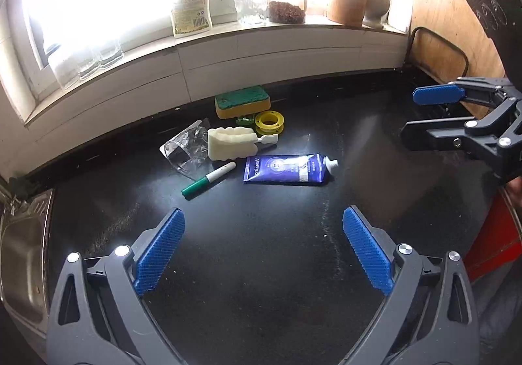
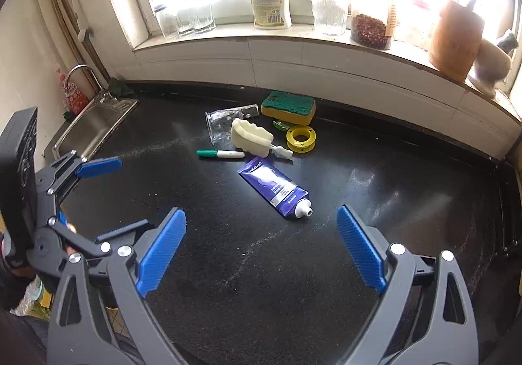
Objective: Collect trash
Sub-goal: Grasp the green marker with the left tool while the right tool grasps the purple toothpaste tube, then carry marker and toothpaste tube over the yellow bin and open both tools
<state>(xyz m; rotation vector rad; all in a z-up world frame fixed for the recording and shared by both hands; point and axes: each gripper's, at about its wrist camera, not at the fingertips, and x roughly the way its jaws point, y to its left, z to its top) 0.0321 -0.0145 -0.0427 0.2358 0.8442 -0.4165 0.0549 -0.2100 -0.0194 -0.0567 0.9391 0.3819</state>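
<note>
Hand-held grippers, left and right: spread wide, empty, above counter; toothpaste tube, marker ahead; windowsill jars glare-washed.

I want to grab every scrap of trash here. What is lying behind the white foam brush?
Crumpled clear plastic packaging lies behind the white foam brush, partly covered by it. The sponge sits further back. Anything beneath the brush is hidden.

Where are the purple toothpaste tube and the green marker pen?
purple toothpaste tube (image 1: 284,169), left wrist view, middle of the body.
green marker pen (image 2: 220,154), right wrist view, middle of the barrel.
</note>
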